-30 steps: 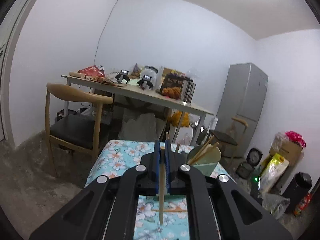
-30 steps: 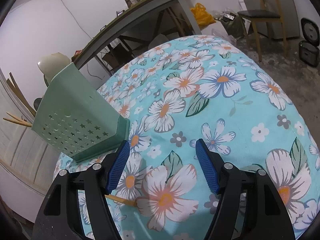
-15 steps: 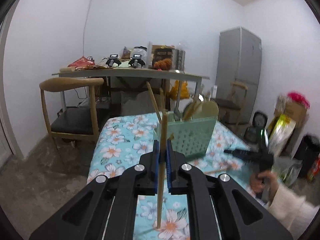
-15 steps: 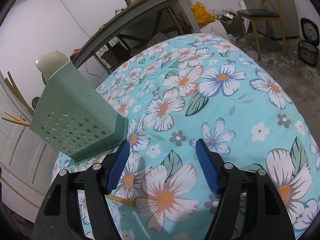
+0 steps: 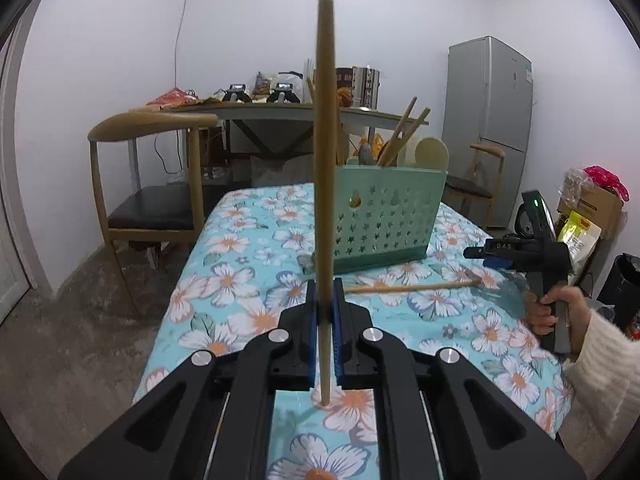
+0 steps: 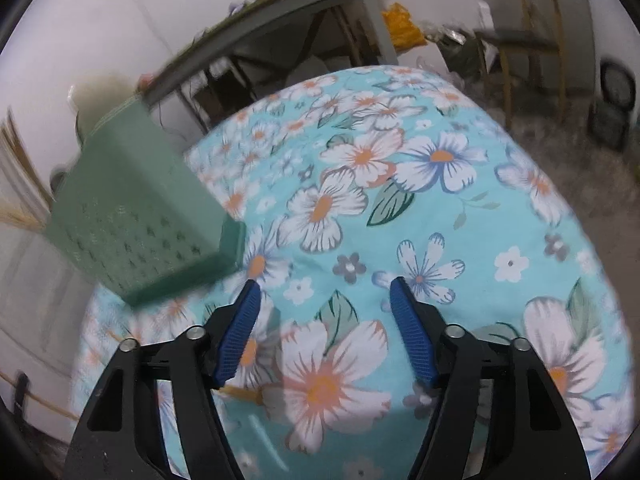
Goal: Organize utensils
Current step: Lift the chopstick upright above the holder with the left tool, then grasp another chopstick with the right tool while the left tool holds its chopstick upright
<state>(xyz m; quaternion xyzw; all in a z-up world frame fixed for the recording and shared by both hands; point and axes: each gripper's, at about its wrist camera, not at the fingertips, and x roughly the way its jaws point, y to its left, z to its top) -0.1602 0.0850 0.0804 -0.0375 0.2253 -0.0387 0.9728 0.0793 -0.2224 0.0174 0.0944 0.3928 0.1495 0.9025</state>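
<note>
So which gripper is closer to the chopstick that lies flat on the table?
Right. The right gripper hangs just above the far tip of the lying chopstick, jaws closing on nothing. The left gripper is farther back, shut on another, upright chopstick.

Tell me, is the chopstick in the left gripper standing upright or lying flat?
Upright. The chopstick stands nearly vertical, clamped between the shut blue pads of the left gripper, its lower tip just above the floral tablecloth.
</note>
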